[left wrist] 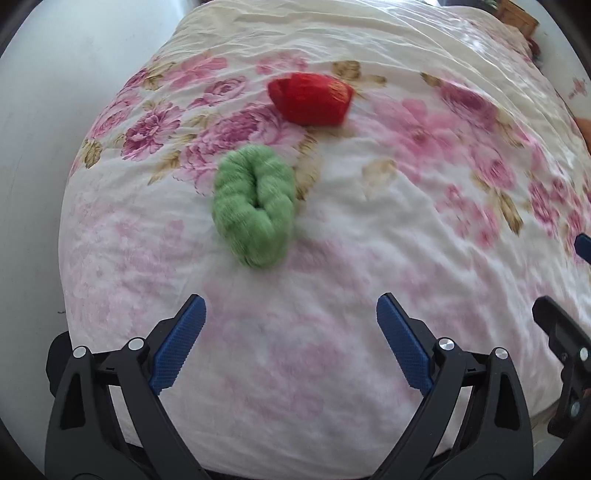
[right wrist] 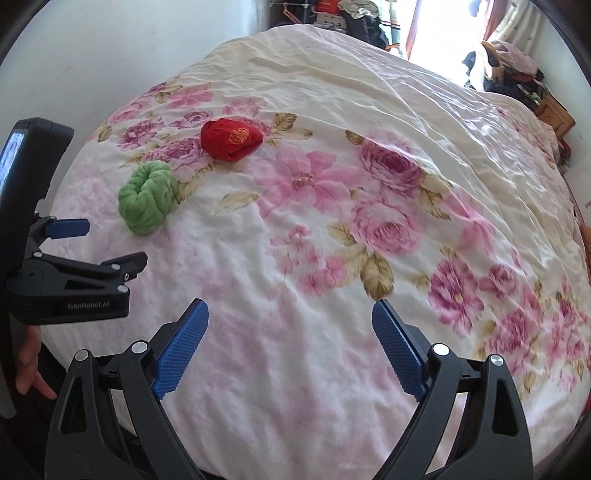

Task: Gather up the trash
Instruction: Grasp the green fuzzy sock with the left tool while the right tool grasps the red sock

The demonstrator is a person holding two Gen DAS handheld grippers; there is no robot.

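Observation:
A green rolled sock bundle [left wrist: 254, 206] lies on the floral bedspread [left wrist: 369, 240], ahead and slightly left of my open, empty left gripper [left wrist: 291, 306]. A red rolled bundle [left wrist: 310, 98] lies farther back. In the right wrist view the green bundle [right wrist: 147, 197] and the red bundle [right wrist: 231, 139] lie at the upper left. My right gripper [right wrist: 290, 310] is open and empty over the bedspread [right wrist: 332, 240], well to the right of both. The left gripper [right wrist: 110, 245] shows at the left edge of that view, near the green bundle.
A white wall [left wrist: 44, 147] runs along the bed's left side. Clothes and clutter [right wrist: 354, 18] lie beyond the bed's far end, a wooden cabinet [right wrist: 556, 114] at the far right. The right gripper's fingers [left wrist: 561, 332] show at the left wrist view's right edge.

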